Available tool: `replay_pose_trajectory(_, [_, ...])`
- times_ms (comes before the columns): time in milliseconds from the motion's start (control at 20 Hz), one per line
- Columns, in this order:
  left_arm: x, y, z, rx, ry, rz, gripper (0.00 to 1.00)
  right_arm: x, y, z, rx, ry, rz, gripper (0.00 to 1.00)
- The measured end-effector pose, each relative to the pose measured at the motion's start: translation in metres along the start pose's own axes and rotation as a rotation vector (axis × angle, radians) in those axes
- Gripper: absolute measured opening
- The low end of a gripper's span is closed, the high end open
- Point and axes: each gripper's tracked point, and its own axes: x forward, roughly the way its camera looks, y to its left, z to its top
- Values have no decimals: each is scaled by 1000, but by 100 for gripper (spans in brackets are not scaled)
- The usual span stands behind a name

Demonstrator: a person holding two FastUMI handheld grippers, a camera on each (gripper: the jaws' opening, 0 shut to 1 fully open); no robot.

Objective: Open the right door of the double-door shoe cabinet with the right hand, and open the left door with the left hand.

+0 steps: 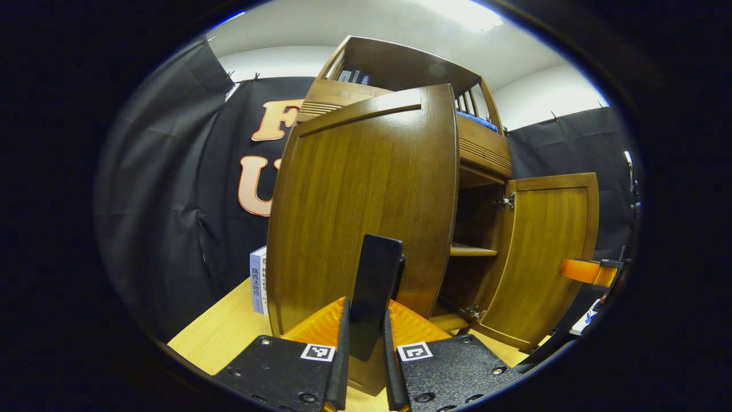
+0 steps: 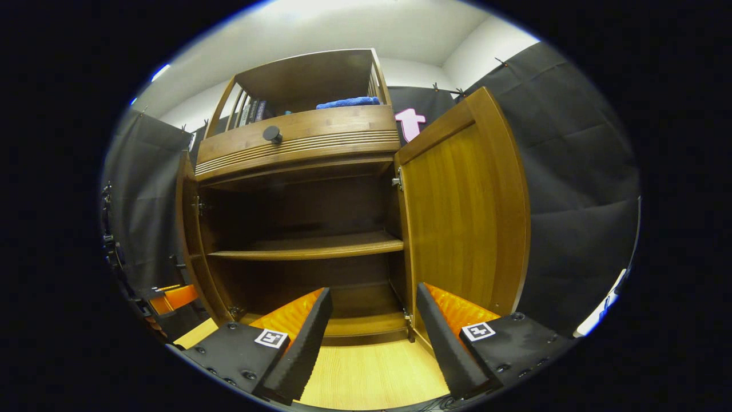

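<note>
Fingers of the left gripper (image 1: pixel 366 366) sat nearest the lens in the left gripper view, drawn close together and clenched on a dark upright handle (image 1: pixel 374 286) at the free edge of the left door (image 1: pixel 360 194). That door stood swung well out from the cabinet (image 1: pixel 400 68), its broad brown face turned to the camera. Beyond it the right door (image 1: pixel 543 257) hung wide on its hinges, and the right gripper (image 1: pixel 589 272) hovered just beside its outer edge.

In the right gripper view the fingers of that gripper (image 2: pixel 372 337) were spread apart, released, with nothing between them, above the pale counter (image 2: pixel 372 372). They pointed into the open cabinet, where a bare shelf (image 2: pixel 309 246) crossed the dark interior. A drawer with a round knob (image 2: pixel 272 134) ran above the opening, and a blue cloth (image 2: pixel 349 103) lay on top.

Both doors looked open, so the task seemed nearly finished. The risk lay with the left side: pulling further against the hinge stop could strain the hinge or drag the whole cabinet across the counter, and letting go abruptly could let the door swing back. The wood looked smooth, glossy and rigid, with grain running up the panels; the doors looked light and free on their metal hinges.
</note>
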Motion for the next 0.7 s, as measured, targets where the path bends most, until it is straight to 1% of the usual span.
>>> replay_pose_trajectory(100, [-1,2,0,16,-14,14,27,1,8,-3,-3,6,9,100])
replay_pose_trajectory(150, [-1,4,0,21,-21,24,27,2,12,-3,-3,6,15,100])
replay_pose_trajectory(200, [-1,3,0,21,-29,35,27,1,16,-4,-5,6,23,95])
replay_pose_trajectory(400, [-2,5,-1,12,-38,60,27,3,28,-5,-10,4,43,95])
replay_pose_trajectory(550, [-5,11,2,24,-56,87,28,4,34,-6,-14,3,55,95])
replay_pose_trajectory(700, [-9,31,-1,2,-57,142,26,5,38,-6,-18,1,63,95])
